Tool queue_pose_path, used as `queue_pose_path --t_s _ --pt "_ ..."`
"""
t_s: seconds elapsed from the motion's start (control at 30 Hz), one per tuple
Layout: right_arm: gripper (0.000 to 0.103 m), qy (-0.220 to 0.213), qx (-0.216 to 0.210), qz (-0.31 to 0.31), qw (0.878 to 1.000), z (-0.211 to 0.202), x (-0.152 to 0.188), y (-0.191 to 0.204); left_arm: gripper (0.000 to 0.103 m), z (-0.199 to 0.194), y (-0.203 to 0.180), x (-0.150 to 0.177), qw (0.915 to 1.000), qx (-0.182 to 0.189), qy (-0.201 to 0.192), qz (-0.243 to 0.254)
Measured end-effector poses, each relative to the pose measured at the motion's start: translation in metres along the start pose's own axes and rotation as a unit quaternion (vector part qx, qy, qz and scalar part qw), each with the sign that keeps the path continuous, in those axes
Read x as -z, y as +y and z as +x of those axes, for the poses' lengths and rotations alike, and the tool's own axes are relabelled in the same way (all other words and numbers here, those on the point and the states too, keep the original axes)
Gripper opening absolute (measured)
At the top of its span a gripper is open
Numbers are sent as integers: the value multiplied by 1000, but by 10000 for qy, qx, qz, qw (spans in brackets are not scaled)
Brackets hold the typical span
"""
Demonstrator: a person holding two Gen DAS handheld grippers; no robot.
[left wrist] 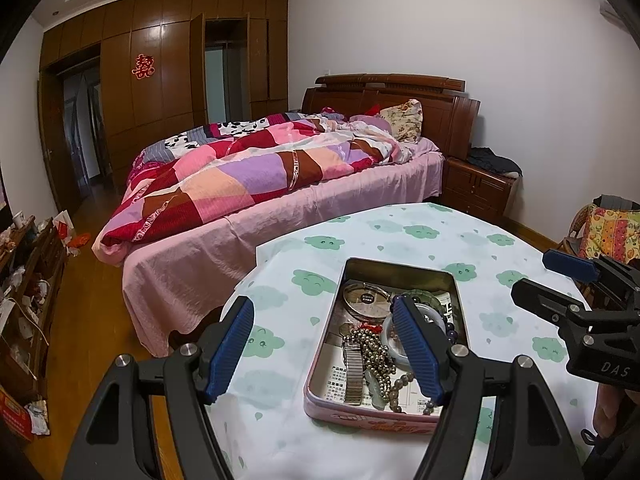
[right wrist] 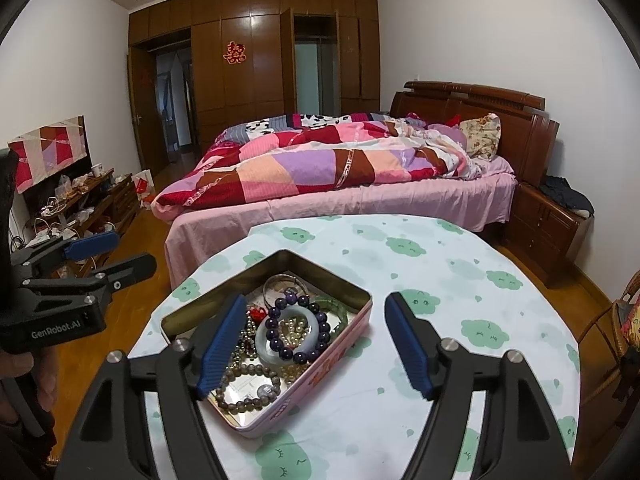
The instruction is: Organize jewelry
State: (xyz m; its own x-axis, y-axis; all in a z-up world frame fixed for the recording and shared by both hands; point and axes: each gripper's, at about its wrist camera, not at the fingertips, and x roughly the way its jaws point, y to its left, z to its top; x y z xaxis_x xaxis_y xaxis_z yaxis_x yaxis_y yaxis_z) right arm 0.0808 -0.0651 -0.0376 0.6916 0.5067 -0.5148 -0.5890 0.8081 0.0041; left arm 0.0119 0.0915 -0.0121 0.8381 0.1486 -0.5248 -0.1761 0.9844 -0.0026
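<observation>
A pink tin (left wrist: 400,269) (right wrist: 320,364) stands open on the cloud-print tablecloth (right wrist: 440,280), full of tangled jewelry. In it lie a purple bead bracelet (right wrist: 298,328), a pale jade bangle (right wrist: 276,350), a grey-brown bead bracelet (right wrist: 248,388), a metal watch band (left wrist: 354,368), a silver ball chain (left wrist: 372,352) and a silver bangle (left wrist: 366,300). My left gripper (left wrist: 324,350) (right wrist: 116,256) hovers open over the tin's left wall. My right gripper (right wrist: 316,344) (left wrist: 556,282) hovers open over the tin's right wall. Neither holds anything.
The round table's far edge (left wrist: 400,210) faces a bed (right wrist: 360,200) with a patchwork quilt. A wooden nightstand (right wrist: 548,228) is at the back right and a wicker chair (right wrist: 616,332) at the right. A cluttered low cabinet (right wrist: 88,200) lines the left wall.
</observation>
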Motion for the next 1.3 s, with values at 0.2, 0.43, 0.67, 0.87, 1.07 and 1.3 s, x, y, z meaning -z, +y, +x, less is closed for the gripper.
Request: queue_pose_path --t_s 0.2,0.43,0.67,0.87,1.07,1.3 --pt "75 -36 -4 0 10000 -2 0 -1 73 -1 1 0 10000 -19 2 -1" --pt "75 -38 -7 3 10000 -3 0 -1 73 0 2 0 10000 -39 20 21" --pt "75 -38 -5 -2 10000 -3 0 0 73 0 1 0 10000 -37 35 27" --pt "75 -37 -5 0 10000 -3 0 0 73 2 -1 1 9999 -88 69 -1" --pt "75 -41 -5 -3 10000 -3 0 0 73 5 1 1 9999 -11 90 -93" --pt "77 -39 2 -8 10000 -3 0 0 86 3 -4 0 10000 71 13 -39"
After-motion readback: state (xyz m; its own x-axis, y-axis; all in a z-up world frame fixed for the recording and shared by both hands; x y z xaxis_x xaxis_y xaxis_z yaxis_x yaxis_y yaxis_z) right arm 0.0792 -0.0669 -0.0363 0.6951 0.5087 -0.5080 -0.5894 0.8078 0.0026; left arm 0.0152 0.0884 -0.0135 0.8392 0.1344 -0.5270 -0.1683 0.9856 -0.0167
